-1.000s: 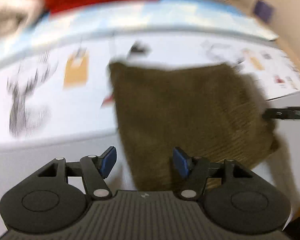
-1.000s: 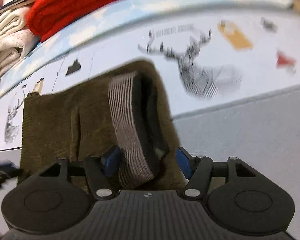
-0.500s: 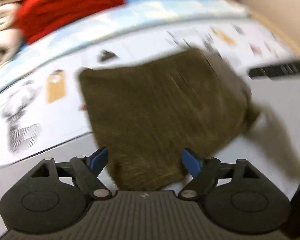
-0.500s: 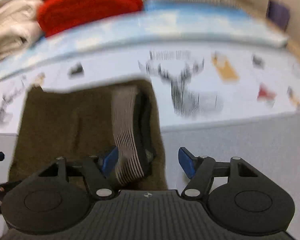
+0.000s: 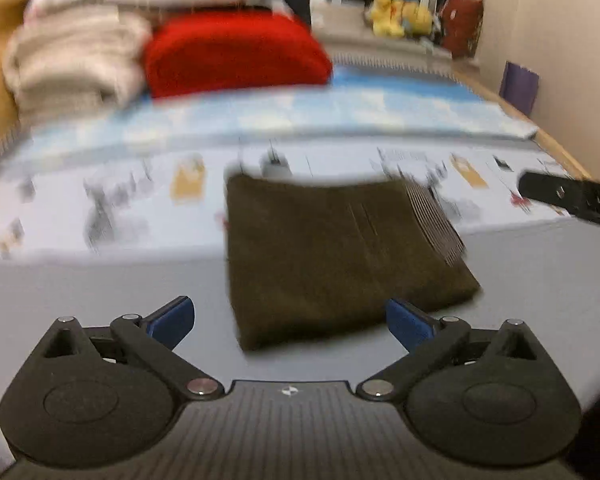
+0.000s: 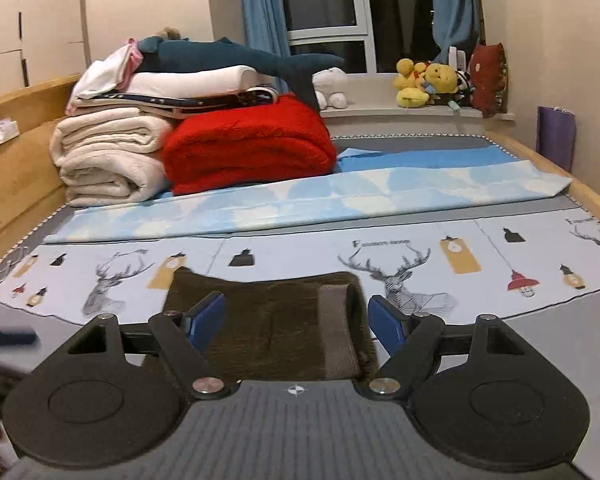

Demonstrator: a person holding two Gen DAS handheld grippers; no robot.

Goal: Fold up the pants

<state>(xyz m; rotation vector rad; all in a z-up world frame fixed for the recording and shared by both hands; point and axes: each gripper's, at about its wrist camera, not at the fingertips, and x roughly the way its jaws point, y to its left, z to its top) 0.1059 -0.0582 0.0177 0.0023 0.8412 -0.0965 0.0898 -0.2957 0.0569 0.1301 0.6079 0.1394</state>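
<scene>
Both views look across a bed whose grey sheet (image 5: 100, 288) carries a pale runner printed with deer and lanterns (image 6: 420, 256), and the pants (image 5: 332, 256) lie folded into a dark brown block that straddles the edge between the two. Seen from the left wrist, the whole block shows, blurred, with a striped grey waistband (image 5: 432, 224) along its right side; the left gripper (image 5: 290, 320) hangs above and just in front of it, its blue pads (image 5: 172, 318) spread wide and still opening, with nothing pressed between them. That same view catches a black bar of the right gripper (image 5: 572, 200) poking in from the right edge, well clear of the cloth. The right wrist view is sharp instead and shows only the far part of the pants (image 6: 268, 320), the rest hidden behind the tool; the right gripper (image 6: 296, 318) has its pads (image 6: 384, 322) apart and opening, the cloth visible in the gap but not pinched. Only this view makes the room plain: a red blanket (image 6: 248, 148) beside a stack of cream towels (image 6: 108, 156), a dark teal plush shark (image 6: 236, 58) on top, yellow plush toys (image 6: 424, 82) on the windowsill, blue curtains (image 6: 260, 20) and a wooden bed frame (image 6: 16, 160). A blurred dark shape at its left edge may be the left gripper, though that cannot be told.
</scene>
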